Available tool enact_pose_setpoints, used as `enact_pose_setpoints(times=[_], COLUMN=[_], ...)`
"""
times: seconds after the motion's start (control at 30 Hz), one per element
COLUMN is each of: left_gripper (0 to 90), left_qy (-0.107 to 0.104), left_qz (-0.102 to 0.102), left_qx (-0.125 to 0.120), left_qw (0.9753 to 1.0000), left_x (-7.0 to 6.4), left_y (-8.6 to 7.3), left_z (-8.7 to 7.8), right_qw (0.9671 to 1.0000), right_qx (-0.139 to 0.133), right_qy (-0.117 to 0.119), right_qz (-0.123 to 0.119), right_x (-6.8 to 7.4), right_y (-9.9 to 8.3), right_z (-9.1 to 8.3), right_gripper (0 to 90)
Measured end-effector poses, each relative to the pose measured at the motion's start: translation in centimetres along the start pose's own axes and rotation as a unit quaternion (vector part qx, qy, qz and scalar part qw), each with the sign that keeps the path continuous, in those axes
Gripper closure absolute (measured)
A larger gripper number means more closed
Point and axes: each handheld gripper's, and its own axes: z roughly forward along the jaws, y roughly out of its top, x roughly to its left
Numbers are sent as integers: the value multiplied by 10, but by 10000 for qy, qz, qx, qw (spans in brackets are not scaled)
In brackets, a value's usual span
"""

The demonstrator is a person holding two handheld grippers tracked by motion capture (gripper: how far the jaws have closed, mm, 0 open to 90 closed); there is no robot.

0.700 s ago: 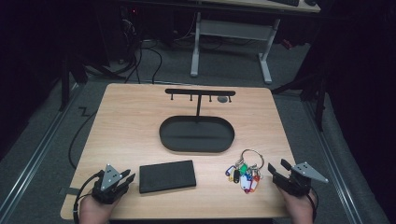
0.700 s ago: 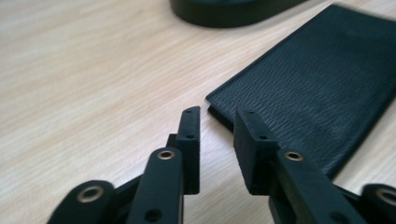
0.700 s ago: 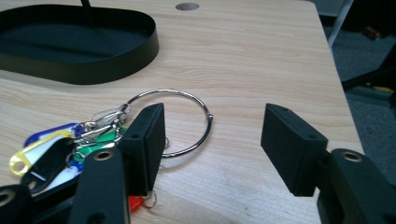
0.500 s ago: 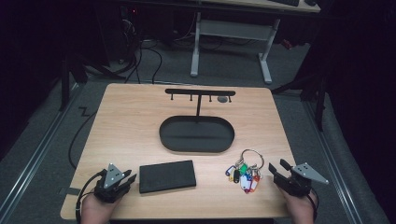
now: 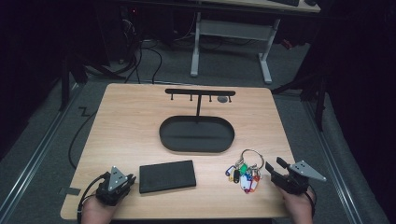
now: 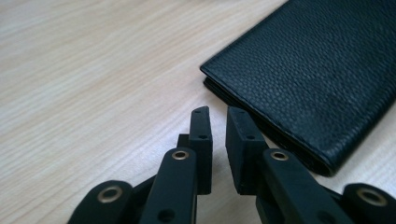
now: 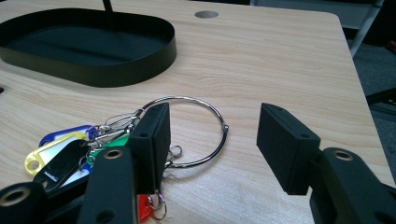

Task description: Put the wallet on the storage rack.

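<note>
High view: wooden table [image 5: 140, 126], black oval tray [image 5: 196, 134] with hook stand [image 5: 200, 93] at centre. Key ring [image 5: 246, 169] with coloured tags near the front right edge, just left of right gripper [image 5: 275, 168], jaws spread wide, nothing held. Right gripper view: metal ring [image 7: 196, 130] flat on the wood, partly behind one jaw, not gripped. Left gripper [image 5: 127, 179] at front left, jaws nearly closed, empty, just beside black leather wallet [image 6: 317, 74] lying flat.
</note>
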Motion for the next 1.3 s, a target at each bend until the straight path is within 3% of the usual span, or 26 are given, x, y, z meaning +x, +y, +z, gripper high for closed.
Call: enact_pose_setpoints(times=[0.07, 0.2, 0.43, 0.57, 0.67, 0.77, 0.9, 1.03, 1.17, 1.27, 1.3], left_gripper=[806, 828, 842, 837, 824, 806, 756, 693, 648, 613, 560], left_qy=[-53, -29, -214, -267, -338, -413, -617, -626, -508, -330, -308], left_qz=[73, 415, 543, 725, 959, 1056, 1293, 1358, 1284, 1031, 935], left_qx=[34, 163, 139, 145, 143, 114, 27, 26, -40, -210, -286], left_qw=[10000, 9990, 9982, 9969, 9947, 9935, 9897, 9888, 9904, 9939, 9947], left_x=[-2, -12, -19, -31, -46, -54, -75, -80, -74, -61, -57], left_y=[-1, 0, 0, 1, 4, 7, 18, 24, 22, 19, 20], left_z=[1, 3, 2, 0, 0, 2, 10, 15, 10, 1, -1], right_qw=[10000, 10000, 9999, 9999, 9999, 9998, 9996, 9995, 9995, 9996, 9994], right_qx=[8, 14, 117, 65, 63, 68, 101, 167, 174, 206, 272], right_qy=[17, 22, 81, 101, 139, 176, 226, 235, 235, 202, 181], right_qz=[-52, -71, -89, -60, -38, -55, -102, -118, -78, 30, 134], right_x=[0, 1, 1, 1, 1, 2, 4, 4, 2, -1, -3], right_y=[0, 1, 0, 2, 4, 5, 6, 5, 4, 3, 3], right_z=[1, 0, 5, 5, 8, 12, 15, 17, 15, 12, 12], right_gripper=[453, 455, 455, 453, 452, 453, 452, 448, 431, 424, 418])
